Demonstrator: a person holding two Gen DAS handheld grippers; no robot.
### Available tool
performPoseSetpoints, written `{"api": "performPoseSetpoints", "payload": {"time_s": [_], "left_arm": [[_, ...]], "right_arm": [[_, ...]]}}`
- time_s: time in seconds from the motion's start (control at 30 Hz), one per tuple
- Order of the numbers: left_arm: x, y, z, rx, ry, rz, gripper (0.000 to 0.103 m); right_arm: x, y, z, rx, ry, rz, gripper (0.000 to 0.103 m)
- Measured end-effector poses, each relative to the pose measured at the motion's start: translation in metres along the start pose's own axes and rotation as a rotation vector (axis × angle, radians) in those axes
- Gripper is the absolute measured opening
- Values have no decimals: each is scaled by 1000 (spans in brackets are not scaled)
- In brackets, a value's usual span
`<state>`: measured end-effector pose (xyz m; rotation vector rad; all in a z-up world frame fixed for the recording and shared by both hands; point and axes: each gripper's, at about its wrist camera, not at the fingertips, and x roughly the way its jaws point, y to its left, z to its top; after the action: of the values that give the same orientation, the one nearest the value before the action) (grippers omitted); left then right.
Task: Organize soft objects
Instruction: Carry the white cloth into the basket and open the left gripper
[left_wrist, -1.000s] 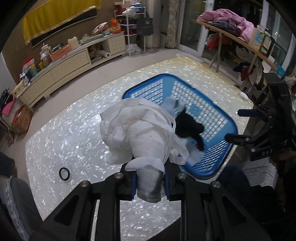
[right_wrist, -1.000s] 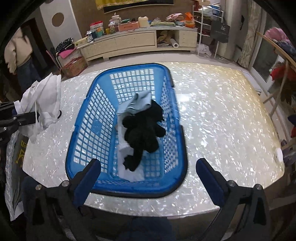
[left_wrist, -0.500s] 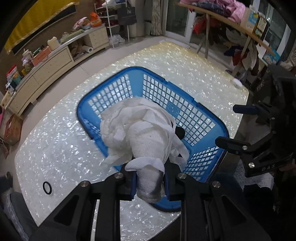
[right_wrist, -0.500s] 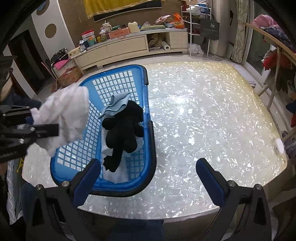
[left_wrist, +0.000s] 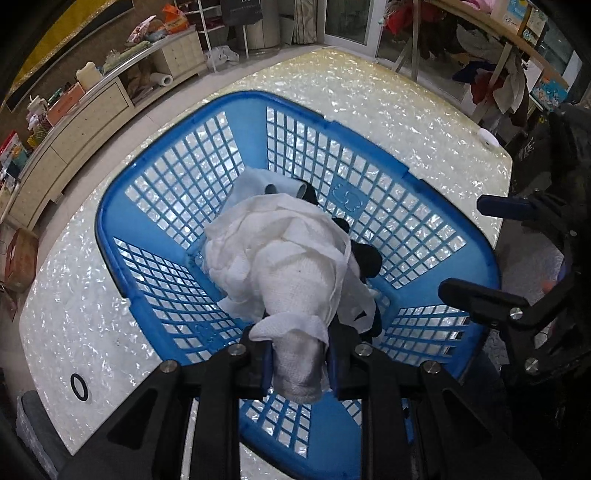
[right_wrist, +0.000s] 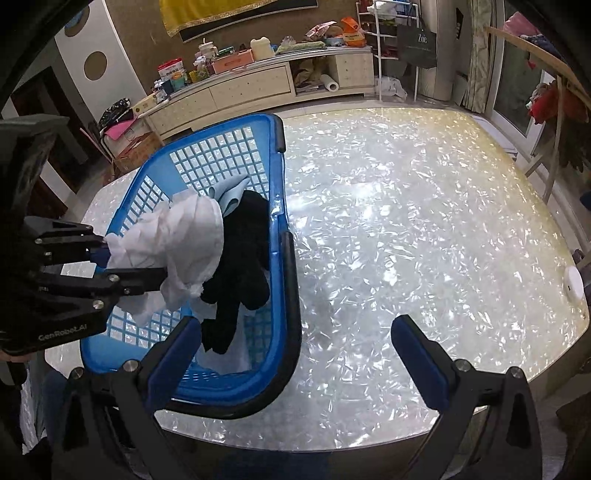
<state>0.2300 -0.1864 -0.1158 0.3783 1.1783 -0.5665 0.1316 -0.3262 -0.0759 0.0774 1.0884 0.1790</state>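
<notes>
My left gripper (left_wrist: 297, 363) is shut on a crumpled white cloth (left_wrist: 291, 269), which hangs over the inside of the blue laundry basket (left_wrist: 369, 173). In the right wrist view the same white cloth (right_wrist: 181, 240) is pinched by the left gripper (right_wrist: 110, 258) above the basket (right_wrist: 218, 162). A black garment (right_wrist: 243, 258) and a pale blue cloth (right_wrist: 231, 197) lie in the basket beneath it. My right gripper (right_wrist: 295, 358) stands wide open over the table's near edge, by the basket's right rim, with nothing between its fingers.
The basket sits on a pearly white table (right_wrist: 406, 221). A small black ring (left_wrist: 78, 386) lies on the table left of the basket, and a white round puck (right_wrist: 573, 283) sits at the far right edge. Cabinets and a clothes rack stand beyond.
My left gripper has carried the white cloth from beside the basket to over its middle and lower. The right gripper has shifted slightly to the right of the basket.
</notes>
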Motion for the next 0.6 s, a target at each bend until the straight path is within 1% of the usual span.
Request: {"api": "performPoseSetpoints", "payload": {"time_s": [0.23,0.27,0.3,0.4,0.47,0.5,0.53,0.57,0.6], "left_arm": [[6,0,1,-8,2,3,22],[6,0,1,-11,1,0,23],[5,0,1,-12,-1,0,29],[0,0,-1,-11,-12,9,34],[-5,0,-2,-14,-22,3,42],[-8,0,-2,-16,-28,4,50],[-11,0,-2,-17,-34,5,54],[-15,-1,-3,-17,-43,5,55],[-18,-1,-3,-16,-50,5,60]], "right_arm": [[2,3,-3,8,15,5,103],[2,3,-3,8,15,6,103],[1,3,-3,8,15,8,103],[-1,4,-3,6,12,8,103],[-3,5,-4,5,8,5,103],[-4,5,-3,4,6,3,103],[-4,5,-3,4,5,2,103],[-6,5,-3,3,2,1,103],[-8,7,-3,1,0,1,103]]}}
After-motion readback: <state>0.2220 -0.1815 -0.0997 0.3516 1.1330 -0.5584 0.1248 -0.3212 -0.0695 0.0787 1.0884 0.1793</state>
